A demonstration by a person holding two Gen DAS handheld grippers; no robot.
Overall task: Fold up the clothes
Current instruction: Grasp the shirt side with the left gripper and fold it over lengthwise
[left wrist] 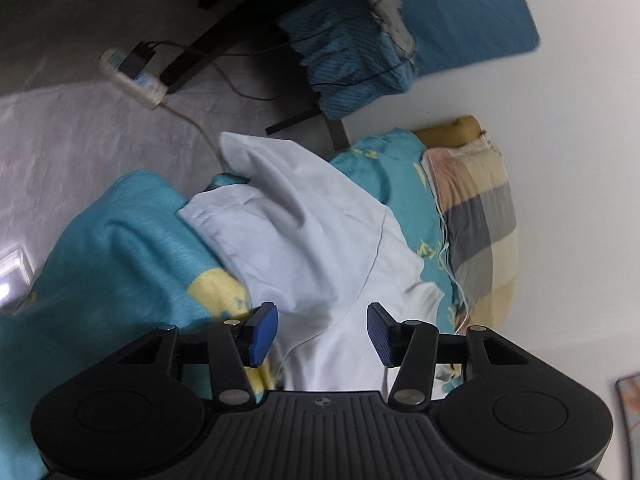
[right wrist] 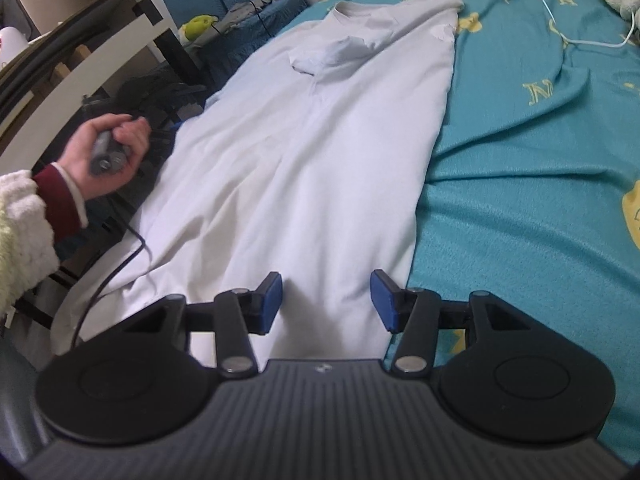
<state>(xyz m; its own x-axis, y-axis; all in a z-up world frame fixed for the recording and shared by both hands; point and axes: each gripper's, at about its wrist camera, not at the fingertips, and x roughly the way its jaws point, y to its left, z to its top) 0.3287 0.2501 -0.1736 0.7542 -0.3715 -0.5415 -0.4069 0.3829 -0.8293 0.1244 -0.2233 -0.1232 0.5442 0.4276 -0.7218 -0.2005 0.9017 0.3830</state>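
Note:
A white T-shirt [right wrist: 312, 140] lies lengthwise on the teal bed sheet [right wrist: 520, 160], neck at the far end, with one sleeve [right wrist: 332, 54] folded onto the chest. My right gripper [right wrist: 327, 304] hovers over the shirt's near hem, open, with only cloth showing below the gap between its blue pads. In the left wrist view the shirt [left wrist: 312, 220] hangs rumpled over the bed's edge. My left gripper [left wrist: 322, 332] stands open just above it and grips nothing. A person's hand [right wrist: 116, 148] holds a grey handle at the shirt's left edge.
A plaid pillow [left wrist: 476, 216] lies against the white wall [left wrist: 580, 160]. A power strip [left wrist: 132, 76] and cables sit on the floor beside a chair with a blue cushion [left wrist: 400, 40]. A white cable [right wrist: 560, 36] crosses the sheet. Shelves [right wrist: 80, 52] stand left.

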